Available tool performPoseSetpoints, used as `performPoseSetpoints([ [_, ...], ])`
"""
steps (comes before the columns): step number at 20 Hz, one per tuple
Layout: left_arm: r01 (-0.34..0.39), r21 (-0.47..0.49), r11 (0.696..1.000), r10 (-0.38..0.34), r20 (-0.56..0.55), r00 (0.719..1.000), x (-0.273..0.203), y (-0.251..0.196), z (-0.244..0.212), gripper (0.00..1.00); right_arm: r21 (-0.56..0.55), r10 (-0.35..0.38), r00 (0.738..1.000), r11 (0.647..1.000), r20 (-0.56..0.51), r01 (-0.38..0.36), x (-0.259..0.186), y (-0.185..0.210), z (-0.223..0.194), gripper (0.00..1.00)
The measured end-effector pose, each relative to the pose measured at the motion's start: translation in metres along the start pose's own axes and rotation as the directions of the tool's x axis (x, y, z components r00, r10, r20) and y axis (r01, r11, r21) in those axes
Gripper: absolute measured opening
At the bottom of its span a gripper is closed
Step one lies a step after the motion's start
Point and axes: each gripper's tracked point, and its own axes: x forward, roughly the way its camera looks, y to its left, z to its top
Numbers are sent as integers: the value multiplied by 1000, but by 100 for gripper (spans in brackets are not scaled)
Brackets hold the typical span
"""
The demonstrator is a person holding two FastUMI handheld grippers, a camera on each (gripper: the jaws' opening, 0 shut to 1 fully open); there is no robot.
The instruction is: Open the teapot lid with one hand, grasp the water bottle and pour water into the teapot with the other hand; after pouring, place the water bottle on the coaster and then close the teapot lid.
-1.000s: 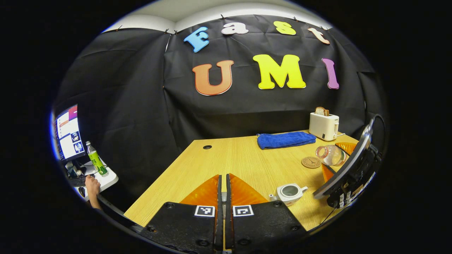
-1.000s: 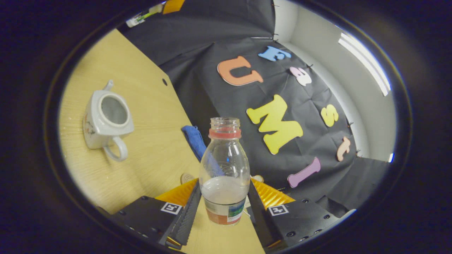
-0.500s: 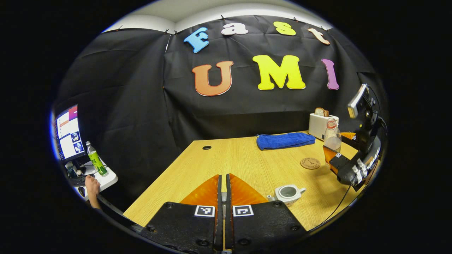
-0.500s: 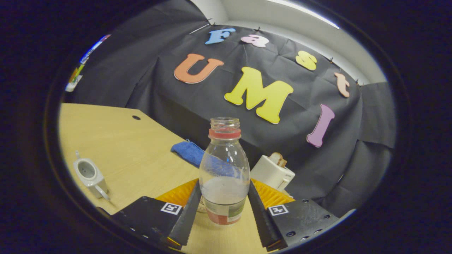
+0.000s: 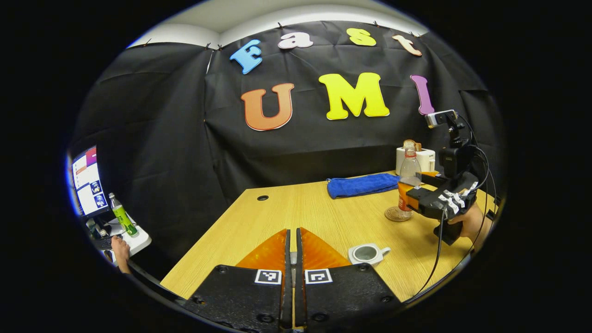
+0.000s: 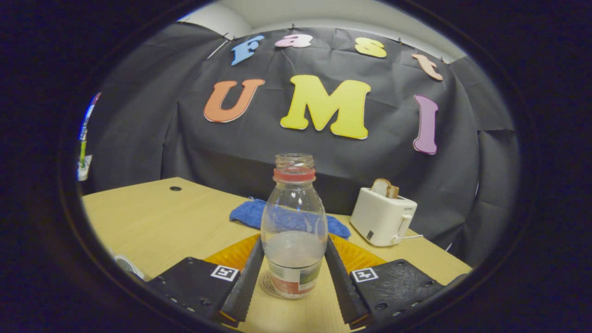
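Right gripper (image 6: 293, 277), low centre of the right gripper view, clamped on the water bottle (image 6: 294, 231), upright on the coaster (image 6: 270, 283). In the left gripper view, left gripper (image 5: 291, 252) at bottom centre, fingers together, whether gripping anything impossible to tell; lidless teapot (image 5: 367, 253) just right of it on the table (image 5: 305, 212); blue towel (image 5: 360, 185) and toaster (image 5: 428, 159) at right.

the place is a recording booth set up as a mock kitchen. black cloth (image 5: 152, 138) hangs as walls around a wooden desk (image 5: 314, 217). a white toaster (image 6: 383, 216) with bread and a blue towel (image 5: 360, 185) stand as household props. beside the booth, a monitor (image 5: 88, 181) and a person's hand (image 5: 121, 249) at a side table mark an operator station.
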Motion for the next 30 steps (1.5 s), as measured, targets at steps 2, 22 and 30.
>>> performPoseSetpoints([
  [2,-2,-5,1000,2,-12,1000,4,2,-4,4,55,-11,999,998,30,10,4,0,8,74],
  [22,-10,-32,999,9,-31,999,9,10,-10,5,146,-23,997,989,-69,33,20,-1,-9,82],
  [30,40,-64,997,-42,-19,999,11,-8,-6,4,170,-63,998,983,-19,65,-16,-22,18,97],
])
